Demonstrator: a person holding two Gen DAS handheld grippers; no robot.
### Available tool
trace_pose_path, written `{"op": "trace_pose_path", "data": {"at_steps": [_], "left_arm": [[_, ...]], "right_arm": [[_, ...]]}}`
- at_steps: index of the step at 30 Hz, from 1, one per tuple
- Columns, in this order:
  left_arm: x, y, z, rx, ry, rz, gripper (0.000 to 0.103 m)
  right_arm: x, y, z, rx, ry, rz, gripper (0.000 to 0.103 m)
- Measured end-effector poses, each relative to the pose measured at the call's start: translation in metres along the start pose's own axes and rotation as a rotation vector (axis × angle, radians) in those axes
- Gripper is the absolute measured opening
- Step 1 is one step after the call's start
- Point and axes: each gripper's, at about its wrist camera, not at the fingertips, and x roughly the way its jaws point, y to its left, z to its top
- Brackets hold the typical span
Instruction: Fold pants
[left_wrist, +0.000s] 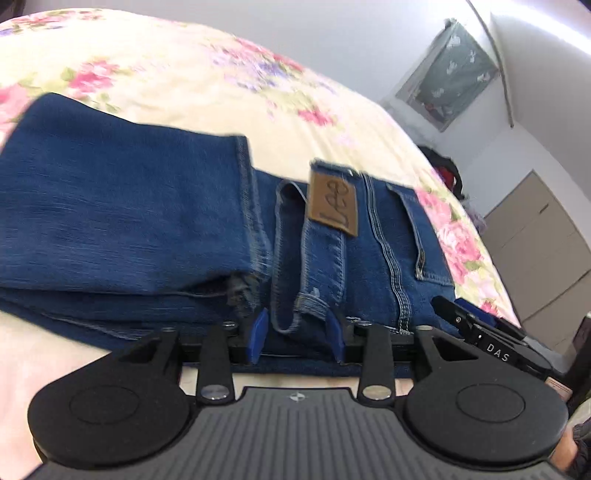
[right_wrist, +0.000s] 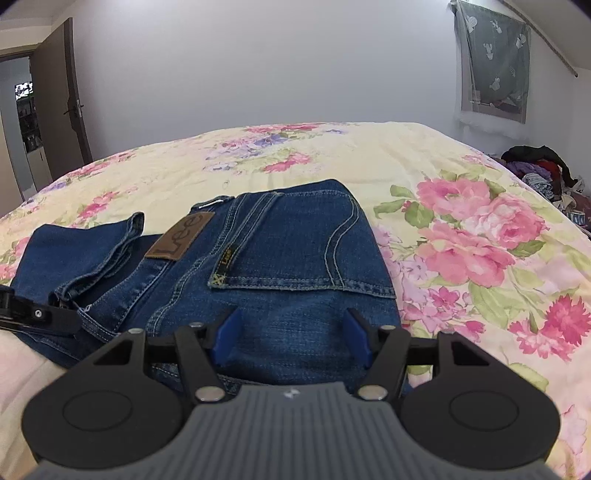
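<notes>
Inspection of the fold. The dark blue denim pants (right_wrist: 258, 266) lie on the cream bedspread printed with pink flowers (right_wrist: 480, 240), towards its near edge. The leg section, ending in a stitched hem (left_wrist: 245, 206), is laid back over the seat and stops just short of the waistband, where the brown leather brand patch (left_wrist: 332, 205) and the stitched back pocket (right_wrist: 295, 251) remain uncovered. In my judgement one lengthwise fold and one fold of the legs towards the waist are complete; the bundle is still long and its layers are uneven at the near edge.

The left gripper (left_wrist: 299, 332) stands with its blue pads (left_wrist: 258, 332) parted over a loose belt loop and the near edge of the denim; the pads do not appear to press the cloth, so I judge it released. The right gripper (right_wrist: 290, 341) has its pads spread wide over the seat panel below the pocket, likewise released, with nothing clamped.

Outstanding, as I judge it: at most one further fold to bring the bundle to a compact packet, and squaring of the hem against the waistband. A pile of mixed clothing (right_wrist: 543, 173) lies beyond the bedspread's far right corner, untouched.
</notes>
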Motion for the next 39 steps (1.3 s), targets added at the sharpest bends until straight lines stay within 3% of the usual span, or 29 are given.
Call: {"op": "trace_pose_path", "data": {"at_steps": [2, 6, 8, 9, 11, 15, 21, 25, 31, 39], "left_arm": [[-0.013, 0.014, -0.001, -0.036, -0.022, -0.002, 0.055], [-0.031, 0.042, -0.006, -0.111, -0.057, 0.016, 0.056], [-0.038, 0.055, -0.007, -0.153, -0.076, 0.026, 0.056], [-0.04, 0.059, -0.007, -0.173, -0.084, 0.034, 0.056], [-0.04, 0.059, -0.004, -0.186, -0.089, 0.056, 0.056], [-0.028, 0.02, 0.006, -0.025, -0.084, 0.043, 0.056], [0.006, -0.059, 0.017, 0.252, -0.077, 0.008, 0.06], [0.038, -0.089, 0.02, 0.32, -0.023, 0.001, 0.062], [0.071, -0.099, 0.007, 0.364, 0.052, 0.038, 0.062], [0.078, -0.083, 0.01, 0.288, 0.064, -0.014, 0.073]], "right_arm": [[-0.002, 0.001, 0.001, -0.002, -0.011, 0.004, 0.058], [-0.008, -0.006, 0.005, 0.055, -0.035, 0.002, 0.058], [-0.008, -0.014, 0.007, 0.109, -0.03, 0.004, 0.064], [-0.009, -0.024, 0.008, 0.183, -0.024, 0.003, 0.069], [-0.009, -0.061, 0.004, 0.45, 0.011, 0.014, 0.07], [-0.016, -0.096, -0.019, 0.769, 0.08, 0.029, 0.071], [-0.026, -0.11, -0.049, 1.032, 0.099, 0.076, 0.07], [-0.028, -0.119, -0.07, 1.19, 0.119, 0.123, 0.069], [-0.012, -0.123, -0.076, 1.275, 0.13, 0.212, 0.071], [0.009, -0.115, -0.07, 1.234, 0.151, 0.259, 0.067]]}}
